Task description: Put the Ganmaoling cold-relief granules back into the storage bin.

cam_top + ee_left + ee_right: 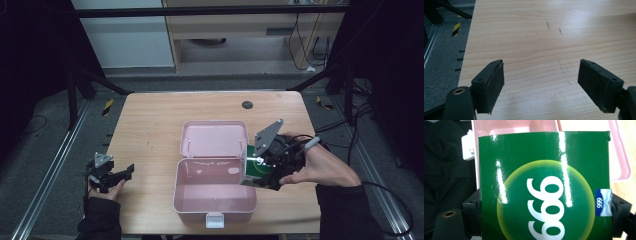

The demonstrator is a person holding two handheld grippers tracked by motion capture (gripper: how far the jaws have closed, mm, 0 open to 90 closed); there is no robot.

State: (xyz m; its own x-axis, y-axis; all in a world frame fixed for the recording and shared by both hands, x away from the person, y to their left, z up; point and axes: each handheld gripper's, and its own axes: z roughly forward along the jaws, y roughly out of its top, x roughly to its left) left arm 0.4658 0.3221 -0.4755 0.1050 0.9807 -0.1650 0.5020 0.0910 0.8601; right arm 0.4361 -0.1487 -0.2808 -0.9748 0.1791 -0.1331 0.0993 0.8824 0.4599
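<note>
An open pink plastic box [214, 192] with raised lid is seen empty on the wooden table [150, 125]. A glossy green carton [544, 187] is clamped in the right gripper [270, 162] at the box's right rim. The left gripper [541, 82] is held agape, holding nothing.

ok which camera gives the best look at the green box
The right gripper view: the green box sits close up between the tongs, its white 999 print readable. The high view shows a small part of it at the open pink case's right edge, behind the right gripper.
</note>
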